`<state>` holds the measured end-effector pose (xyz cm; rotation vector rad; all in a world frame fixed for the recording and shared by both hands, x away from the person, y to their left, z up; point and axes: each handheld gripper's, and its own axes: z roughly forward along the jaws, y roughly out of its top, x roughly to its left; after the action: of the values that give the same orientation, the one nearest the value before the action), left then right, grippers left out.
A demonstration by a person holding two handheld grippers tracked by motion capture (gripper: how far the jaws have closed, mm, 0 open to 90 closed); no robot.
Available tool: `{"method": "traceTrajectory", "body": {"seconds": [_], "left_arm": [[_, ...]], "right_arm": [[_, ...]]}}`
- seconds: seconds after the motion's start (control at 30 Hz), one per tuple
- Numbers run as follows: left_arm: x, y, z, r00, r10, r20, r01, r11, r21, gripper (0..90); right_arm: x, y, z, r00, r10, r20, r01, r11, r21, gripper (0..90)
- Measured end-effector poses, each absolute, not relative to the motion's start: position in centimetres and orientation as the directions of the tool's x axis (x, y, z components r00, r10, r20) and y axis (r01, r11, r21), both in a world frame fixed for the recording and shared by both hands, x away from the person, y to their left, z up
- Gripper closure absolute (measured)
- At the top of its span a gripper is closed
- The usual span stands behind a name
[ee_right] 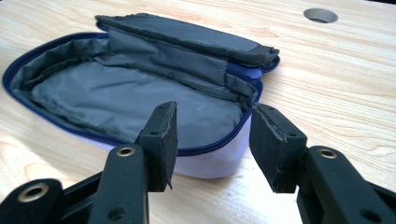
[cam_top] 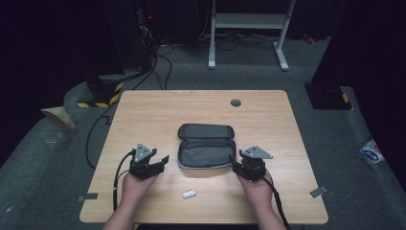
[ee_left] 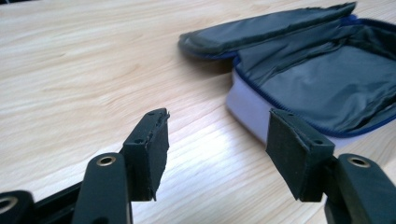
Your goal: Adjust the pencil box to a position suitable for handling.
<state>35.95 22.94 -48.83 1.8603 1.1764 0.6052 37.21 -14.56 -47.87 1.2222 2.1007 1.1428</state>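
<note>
An open zip pouch (cam_top: 206,152) lies in the middle of the table, its grey lining up and its lid (cam_top: 206,131) folded back on the far side. It has a blue zip and a pale wall (ee_left: 247,109). My left gripper (cam_top: 163,161) rests on the table just left of the pouch, open, with bare wood between its fingers (ee_left: 219,128). My right gripper (cam_top: 236,166) sits at the pouch's right end, open, and the pouch's near rim (ee_right: 210,150) shows between its jaws (ee_right: 214,116). A small white object (cam_top: 188,193) lies near the front edge.
The wooden table (cam_top: 143,110) has a round cable hole (cam_top: 235,102) at the back right, also seen as the hole (ee_right: 320,15). Cables trail from both grippers off the front edge. Beyond the table stand a white frame (cam_top: 249,21) and floor cables.
</note>
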Motion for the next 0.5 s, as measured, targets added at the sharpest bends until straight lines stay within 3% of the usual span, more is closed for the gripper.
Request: {"method": "traceTrajectory", "body": {"seconds": [0.5], "left_arm": [[35.0,25.9,-51.5,0.390,0.920,0.022,0.591,-0.269,0.761,38.2]], "right_arm": [[35.0,-12.4,-47.3,-0.604,0.796,0.032,0.443,0.301,0.844,51.4]]}}
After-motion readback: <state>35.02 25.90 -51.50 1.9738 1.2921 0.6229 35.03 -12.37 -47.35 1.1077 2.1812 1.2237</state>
